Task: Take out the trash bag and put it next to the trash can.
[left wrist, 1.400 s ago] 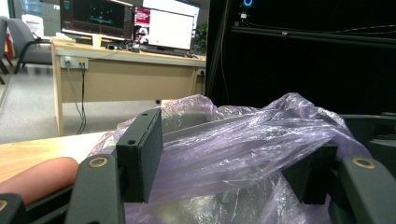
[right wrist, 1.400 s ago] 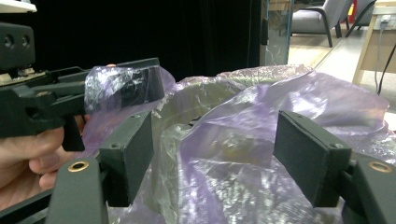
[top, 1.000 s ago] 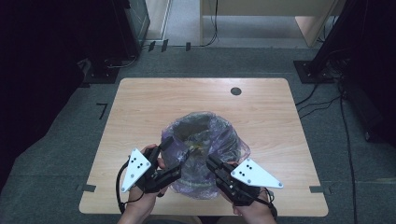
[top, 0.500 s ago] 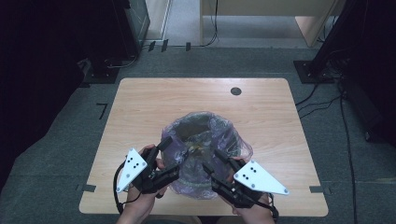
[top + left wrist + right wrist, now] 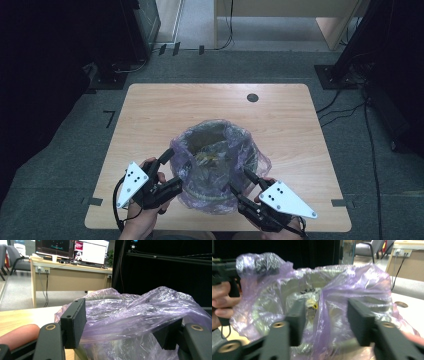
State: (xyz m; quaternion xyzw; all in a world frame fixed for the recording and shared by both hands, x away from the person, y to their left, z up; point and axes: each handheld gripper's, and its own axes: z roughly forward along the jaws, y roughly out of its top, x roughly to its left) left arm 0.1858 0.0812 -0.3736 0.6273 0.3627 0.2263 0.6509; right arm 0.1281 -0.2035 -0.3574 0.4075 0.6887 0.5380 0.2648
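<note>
A bin lined with a thin purple bag (image 5: 192, 150) stands on the near half of the wooden table (image 5: 200, 105). Bits of rubbish (image 5: 210, 157) lie inside. My left gripper (image 5: 172, 169) sits at the bag's left side. Its jaws are closed on bunched bag film (image 5: 130, 315), which spans the gap in my left gripper (image 5: 122, 327). My right gripper (image 5: 239, 181) is at the bag's near right. Its jaws have just been closing, with an upright fold of the bag (image 5: 322, 312) between them in my right gripper (image 5: 328, 315). The pads stand apart from that fold.
A round cable hole (image 5: 252, 97) is set in the table's far right. Dark stands and cables (image 5: 350, 65) ring the table on the grey floor. A desk with monitors (image 5: 72, 250) stands beyond the table.
The right gripper's jaws have parted from their earlier tight closure, and the gripper has shifted slightly along the bag's near right side. The left gripper has stayed in place.
</note>
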